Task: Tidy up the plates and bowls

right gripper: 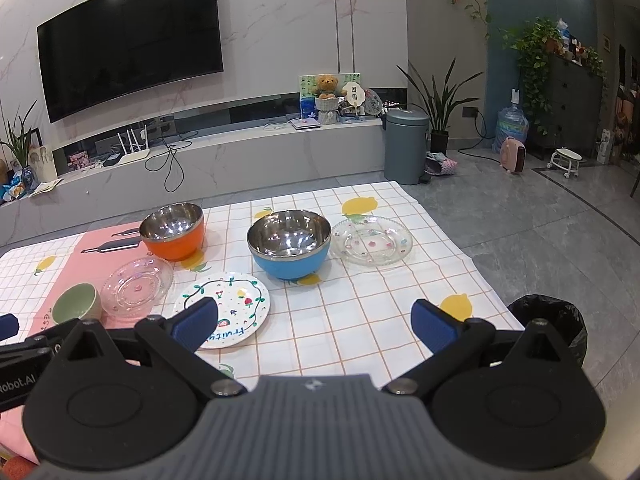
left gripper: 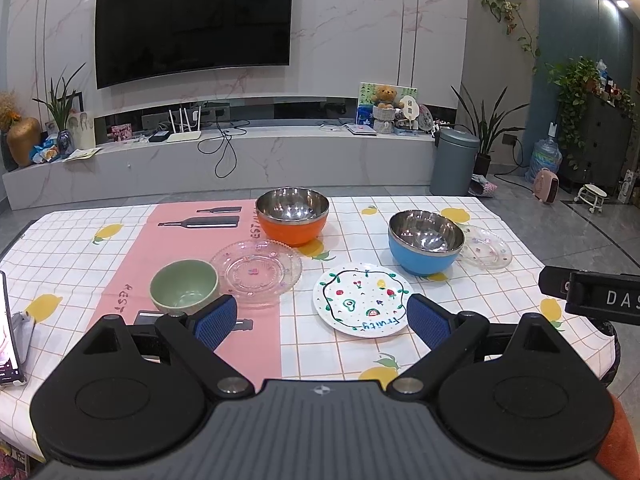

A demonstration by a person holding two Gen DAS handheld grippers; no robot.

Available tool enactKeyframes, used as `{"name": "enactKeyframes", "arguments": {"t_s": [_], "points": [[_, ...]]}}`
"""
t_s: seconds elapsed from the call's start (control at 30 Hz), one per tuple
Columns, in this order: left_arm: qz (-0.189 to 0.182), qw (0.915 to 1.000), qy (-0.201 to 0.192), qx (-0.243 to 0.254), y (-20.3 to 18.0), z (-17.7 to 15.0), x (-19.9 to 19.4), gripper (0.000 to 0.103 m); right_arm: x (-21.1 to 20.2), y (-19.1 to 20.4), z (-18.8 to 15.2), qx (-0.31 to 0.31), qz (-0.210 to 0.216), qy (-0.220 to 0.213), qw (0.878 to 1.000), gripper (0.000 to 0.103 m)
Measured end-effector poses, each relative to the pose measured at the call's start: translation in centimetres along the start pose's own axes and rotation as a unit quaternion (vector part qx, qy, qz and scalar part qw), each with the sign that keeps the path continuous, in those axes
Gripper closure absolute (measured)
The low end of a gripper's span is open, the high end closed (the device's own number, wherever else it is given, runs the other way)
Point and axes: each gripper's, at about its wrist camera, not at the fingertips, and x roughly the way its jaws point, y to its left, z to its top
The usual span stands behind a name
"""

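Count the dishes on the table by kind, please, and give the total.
Bowls: 3, the orange bowl, the blue bowl, the green bowl.
Plates: 3, two glass plates, one painted plate.
Total: 6.

Both wrist views look forward, slightly downward, from the near table edge; shared: white fruit-painted plate [left gripper: 363, 300] [right gripper: 232, 306], wall-mounted television [left gripper: 194, 20] [right gripper: 128, 36].
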Motion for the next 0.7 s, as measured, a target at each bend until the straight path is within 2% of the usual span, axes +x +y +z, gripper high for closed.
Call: {"name": "enactKeyframes", "arguments": {"t_s": [0.7], "points": [[-0.009, 0.9999, -0.007, -0.011, 0.00, 0.00, -0.36, 0.000, -0.23, 0.34, 0.06, -0.006, 0.001, 0.000, 1.000, 0.002]]}}
